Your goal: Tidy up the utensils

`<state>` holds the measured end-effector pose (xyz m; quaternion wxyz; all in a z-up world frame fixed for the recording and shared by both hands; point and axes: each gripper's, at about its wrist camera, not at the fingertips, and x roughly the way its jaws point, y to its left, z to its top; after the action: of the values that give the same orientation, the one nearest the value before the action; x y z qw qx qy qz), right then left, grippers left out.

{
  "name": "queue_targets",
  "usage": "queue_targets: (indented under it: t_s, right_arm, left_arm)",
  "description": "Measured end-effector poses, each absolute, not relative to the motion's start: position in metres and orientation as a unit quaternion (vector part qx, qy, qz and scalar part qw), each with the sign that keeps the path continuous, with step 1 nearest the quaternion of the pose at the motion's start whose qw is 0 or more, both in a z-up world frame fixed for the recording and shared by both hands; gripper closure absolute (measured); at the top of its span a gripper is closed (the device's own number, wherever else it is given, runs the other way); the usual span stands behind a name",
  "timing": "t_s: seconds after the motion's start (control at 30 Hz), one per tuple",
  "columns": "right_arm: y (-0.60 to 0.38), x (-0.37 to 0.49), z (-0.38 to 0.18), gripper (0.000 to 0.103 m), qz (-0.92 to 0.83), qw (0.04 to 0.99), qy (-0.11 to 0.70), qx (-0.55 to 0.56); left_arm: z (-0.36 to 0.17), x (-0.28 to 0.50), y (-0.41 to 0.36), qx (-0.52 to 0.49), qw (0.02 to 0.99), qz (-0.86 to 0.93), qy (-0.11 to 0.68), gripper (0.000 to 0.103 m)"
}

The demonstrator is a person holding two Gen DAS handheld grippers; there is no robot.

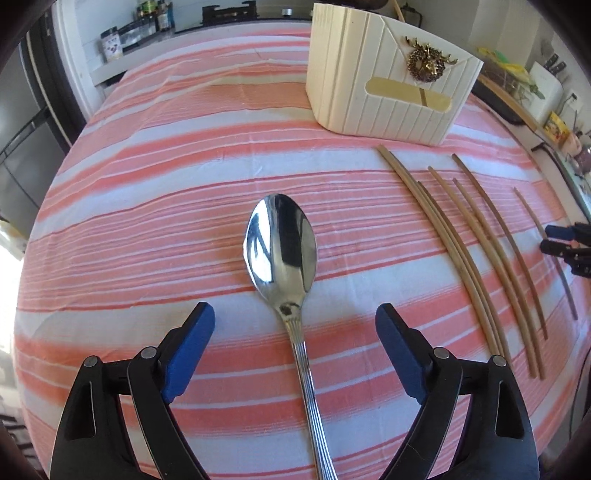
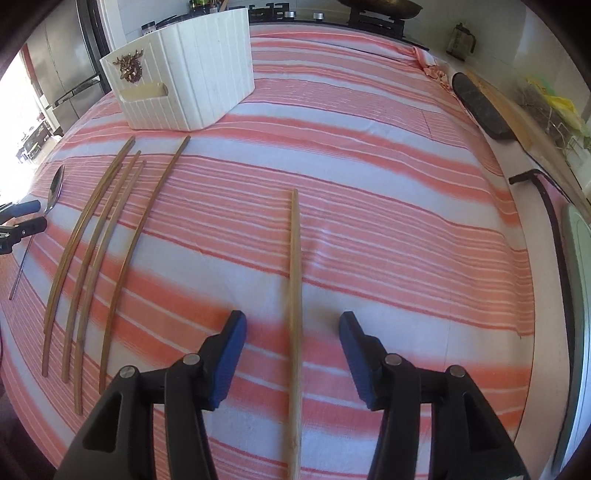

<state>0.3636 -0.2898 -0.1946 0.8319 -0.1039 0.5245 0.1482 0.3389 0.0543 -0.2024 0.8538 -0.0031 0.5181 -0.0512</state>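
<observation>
A shiny metal spoon (image 1: 284, 258) lies on the striped cloth, its handle running between the open fingers of my left gripper (image 1: 295, 317). Several wooden chopsticks (image 1: 476, 254) lie to its right. A single chopstick (image 2: 294, 295) lies between the open fingers of my right gripper (image 2: 293, 325). The other chopsticks (image 2: 99, 251) and the spoon (image 2: 53, 195) lie to the left in the right wrist view. A cream ribbed holder box (image 1: 384, 81) with a gold stag ornament stands beyond, also in the right wrist view (image 2: 184, 70). Neither gripper holds anything.
The table carries a pink and white striped cloth (image 1: 166, 166). A counter with jars (image 1: 147, 18) lies beyond the far edge. A dark board (image 2: 480, 107) and a dish rack (image 2: 554, 110) stand on the right.
</observation>
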Motion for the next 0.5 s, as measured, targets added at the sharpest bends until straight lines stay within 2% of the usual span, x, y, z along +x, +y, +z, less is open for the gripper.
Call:
queue_targets:
  t_s: [0.13, 0.27, 0.3, 0.33, 0.37, 0.4, 0.5]
  right_arm:
    - [-0.281, 0.386, -0.193, 0.057, 0.149, 0.826, 0.533, -0.104]
    - [-0.277, 0.4, -0.191, 0.069, 0.142, 0.823, 0.542, -0.095]
    - [-0.276, 0.402, -0.191, 0.077, 0.14, 0.823, 0.543, -0.092]
    - [-0.276, 0.405, -0.191, 0.081, 0.138, 0.823, 0.543, -0.089]
    - [-0.276, 0.407, -0.19, 0.093, 0.135, 0.824, 0.544, -0.084]
    - [-0.276, 0.41, -0.19, 0.096, 0.135, 0.825, 0.544, -0.077]
    - [-0.278, 0.414, -0.188, 0.096, 0.138, 0.832, 0.535, -0.05]
  left_arm:
    - [-0.205, 0.36, 0.053, 0.006, 0.851, -0.031, 0.524, 0.013]
    - [-0.208, 0.375, 0.049, 0.013, 0.849, -0.016, 0.528, 0.016]
    - [-0.207, 0.377, 0.049, 0.007, 0.851, -0.017, 0.526, 0.023]
    - [-0.205, 0.378, 0.049, 0.003, 0.853, -0.018, 0.522, 0.036]
    - [-0.204, 0.379, 0.05, 0.003, 0.855, -0.018, 0.519, 0.046]
    - [-0.202, 0.38, 0.051, 0.004, 0.857, -0.015, 0.515, 0.062]
    - [-0.199, 0.382, 0.06, -0.014, 0.856, -0.019, 0.516, 0.063]
